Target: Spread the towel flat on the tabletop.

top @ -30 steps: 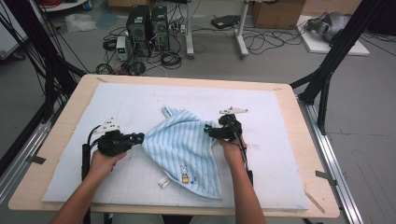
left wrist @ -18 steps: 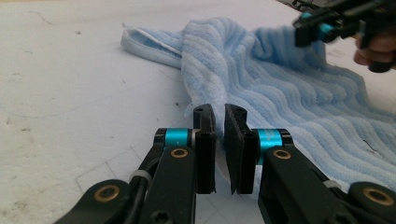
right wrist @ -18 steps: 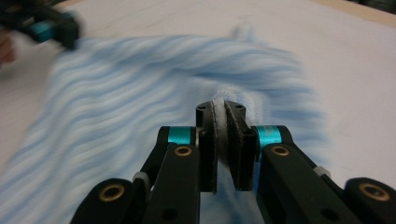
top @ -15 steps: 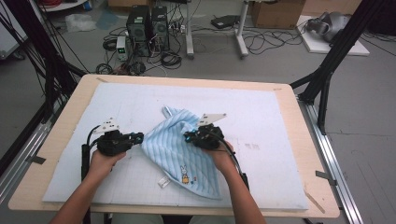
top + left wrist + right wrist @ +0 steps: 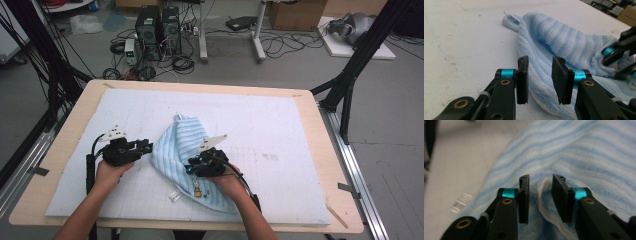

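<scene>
A light blue striped towel lies crumpled on the white mat, with a small cartoon print near its front. My left gripper rests on the mat just left of the towel, open. In the left gripper view the towel lies just beyond and to the right of its jaws. My right gripper sits on the towel's middle, open. In the right gripper view a white hem of the towel runs between its parted jaws. The right gripper also shows blurred in the left gripper view.
The mat covers a wooden table. A small white tag lies on the mat by the towel's front edge. Black frame posts stand at the table's sides. Computers and cables sit on the floor beyond.
My right gripper has moved left and toward the person, from the towel's right corner onto its middle. The towel's right side has drawn in. The left gripper has stayed put.
</scene>
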Motion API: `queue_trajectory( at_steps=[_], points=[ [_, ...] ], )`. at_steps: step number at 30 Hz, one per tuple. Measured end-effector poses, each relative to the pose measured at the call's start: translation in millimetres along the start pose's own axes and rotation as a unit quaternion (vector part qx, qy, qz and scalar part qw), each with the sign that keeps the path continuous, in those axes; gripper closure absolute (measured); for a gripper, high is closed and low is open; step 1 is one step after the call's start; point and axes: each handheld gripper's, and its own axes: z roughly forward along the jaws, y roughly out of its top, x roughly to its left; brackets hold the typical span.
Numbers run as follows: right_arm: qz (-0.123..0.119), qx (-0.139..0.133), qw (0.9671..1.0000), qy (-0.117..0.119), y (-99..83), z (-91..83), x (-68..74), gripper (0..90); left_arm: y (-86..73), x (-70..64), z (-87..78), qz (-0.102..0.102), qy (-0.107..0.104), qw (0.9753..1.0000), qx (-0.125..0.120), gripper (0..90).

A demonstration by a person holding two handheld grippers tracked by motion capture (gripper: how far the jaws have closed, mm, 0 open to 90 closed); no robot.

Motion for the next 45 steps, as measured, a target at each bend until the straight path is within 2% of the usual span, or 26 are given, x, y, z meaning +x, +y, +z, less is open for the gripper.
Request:
queue_trajectory(
  at_steps=[2,3,5,6,9,11,13,14,17,19,20,21,22,23,24,26,28,30,32,33,35,36,38,40,42,45],
  points=[
    [0.015,-0.044,0.9988,-0.016,2.7,-17.2,-5.4,57.7,0.2,0.3,-0.5,0.001,0.002,1.0,-0.002,66.3],
    [0.023,-0.066,0.9971,-0.031,3.5,-27.0,-9.6,55.6,0.3,0.4,-0.7,0.002,0.004,1.0,-0.004,66.1],
    [0.044,-0.098,0.9921,-0.066,2.9,-44.4,-19.5,55.1,0.4,0.4,-1.2,0.002,0.004,1.0,-0.005,65.4],
    [0.061,-0.109,0.9872,-0.099,0.9,-55.8,-27.5,55.3,0.4,0.4,-1.2,0.003,0.005,1.0,-0.005,65.2],
    [0.101,-0.102,0.9757,-0.165,-7.9,-72.3,-47.4,57.1,0.2,0.1,-0.3,0.003,0.005,1.0,-0.005,64.4],
    [0.129,-0.076,0.9718,-0.182,-14.3,-72.7,-57.4,57.0,0.3,-0.1,0.1,0.004,0.005,1.0,-0.005,64.3],
    [0.143,-0.046,0.9716,-0.182,-18.8,-65.5,-62.6,56.4,0.2,-0.2,0.5,0.004,0.005,1.0,-0.006,64.3],
    [0.147,-0.035,0.9727,-0.176,-19.9,-60.1,-63.3,55.1,0.1,-0.1,0.5,0.004,0.006,1.0,-0.005,64.3],
    [0.15,-0.01,0.9789,-0.139,-19.9,-40.2,-60.8,51.0,0.0,-0.1,0.6,0.002,0.006,1.0,-0.006,64.3],
    [0.144,0.013,0.9815,-0.126,-19.1,-25.8,-56.6,52.2,0.0,-0.2,0.5,0.001,0.005,1.0,-0.006,64.3],
    [0.139,0.026,0.9817,-0.128,-18.8,-19.8,-53.7,53.7,0.1,-0.2,0.5,0.001,0.005,1.0,-0.005,64.3],
    [0.128,0.024,0.9816,-0.139,-17.9,-18.3,-50.7,62.8,0.0,-0.1,0.4,0.003,0.005,1.0,-0.004,64.3],
    [0.131,0.025,0.9843,-0.115,-17.7,-17.0,-50.5,72.0,0.0,0.0,0.4,0.004,0.005,1.0,-0.004,64.3],
    [0.128,0.029,0.9843,-0.118,-16.9,-15.6,-48.4,76.9,0.0,-0.3,0.7,0.003,0.005,1.0,-0.005,64.3],
    [0.113,0.033,0.9861,-0.118,-15.3,-15.6,-46.4,80.2,0.1,-0.1,0.6,0.003,0.005,1.0,-0.004,64.3],
    [0.085,0.046,0.987,-0.129,-10.9,-16.7,-44.1,82.1,0.0,-0.1,0.6,0.003,0.005,1.0,-0.004,64.3],
    [0.06,0.052,0.9846,-0.156,-4.1,-21.3,-43.9,82.5,-0.1,-0.1,0.8,0.001,0.005,1.0,-0.006,64.3],
    [0.041,0.054,0.9796,-0.189,5.1,-28.3,-45.1,82.6,0.1,0.1,0.5,0.001,0.005,1.0,-0.007,64.3],
    [0.007,0.061,0.9704,-0.234,15.0,-35.0,-45.9,82.6,0.1,0.5,0.3,0.001,0.006,1.0,-0.008,64.3],
    [0.0,0.061,0.9665,-0.249,19.3,-38.1,-47.7,82.6,0.1,0.6,0.3,0.001,0.005,1.0,-0.007,64.3],
    [-0.002,0.048,0.963,-0.265,24.6,-44.4,-54.2,82.6,0.0,0.3,0.5,0.0,0.004,1.0,-0.007,64.2],
    [-0.005,0.048,0.9595,-0.278,26.7,-46.1,-57.9,82.6,0.0,0.3,0.5,0.0,0.004,1.0,-0.006,64.1],
    [-0.018,0.058,0.9493,-0.308,30.4,-48.0,-65.8,82.7,0.0,0.2,0.6,-0.001,0.004,1.0,-0.007,64.1],
    [-0.027,0.066,0.9375,-0.341,34.4,-49.5,-73.2,82.7,0.0,0.2,0.7,0.0,0.003,1.0,-0.006,64.1],
    [-0.027,0.049,0.9286,-0.367,38.5,-53.4,-80.1,82.6,0.0,0.0,0.9,-0.001,0.002,1.0,-0.006,64.1],
    [-0.01,0.004,0.9063,-0.422,42.2,-62.8,-89.0,82.5,0.0,0.1,1.0,-0.001,0.002,1.0,-0.006,64.1]
  ],
)
